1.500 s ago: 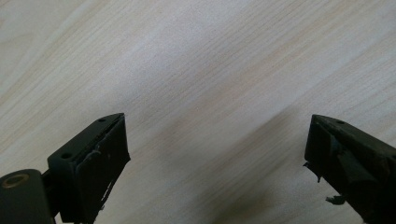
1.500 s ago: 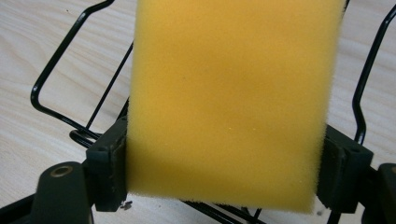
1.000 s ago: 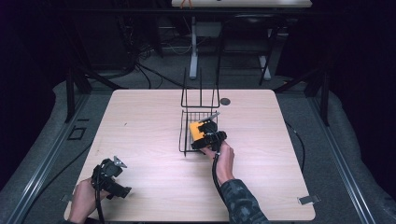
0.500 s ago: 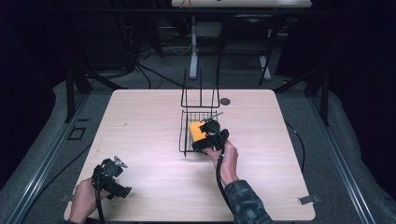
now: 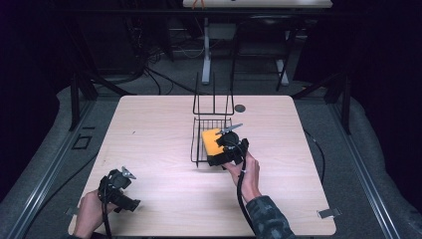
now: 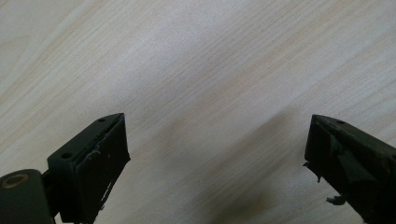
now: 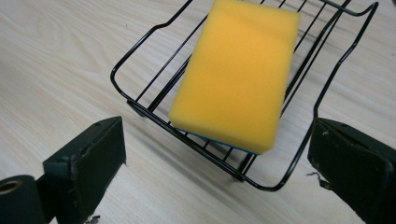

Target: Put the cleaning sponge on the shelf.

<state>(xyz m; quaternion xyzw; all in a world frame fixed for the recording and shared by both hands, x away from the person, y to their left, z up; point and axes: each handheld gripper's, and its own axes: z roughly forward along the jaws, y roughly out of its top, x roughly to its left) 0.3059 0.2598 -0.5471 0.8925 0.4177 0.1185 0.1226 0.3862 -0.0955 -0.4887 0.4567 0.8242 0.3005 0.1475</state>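
Table [image 5: 164, 124]: pale wood-grain top with rounded corners, standing on grey floor; dark room beyond, with black frame legs, a white post and loose cables behind the far edge. Small dark round disc [image 5: 240, 107] on the top near the far edge, just right of the rack; what it is cannot be made out. Wire basket [image 5: 197, 139]: black, shallow, with a tall upright wire back at its far end, standing near the middle of the table. Sponge [image 7: 238, 74]: yellow block lying flat inside the basket, a thin blue layer just visible along its lower edge in the right gripper view. Right gripper [image 7: 219, 172]: held just at the near end of the basket, jaws spread wide apart with nothing between them, basket rim and sponge ahead of them; in the high view its body covers the near right part of the basket. Left gripper [image 6: 217, 163]: at the near left corner of the table, well apart from the basket, jaws spread wide over bare wood. Both jaw sets cut off by the lower frame edge in the gripper views
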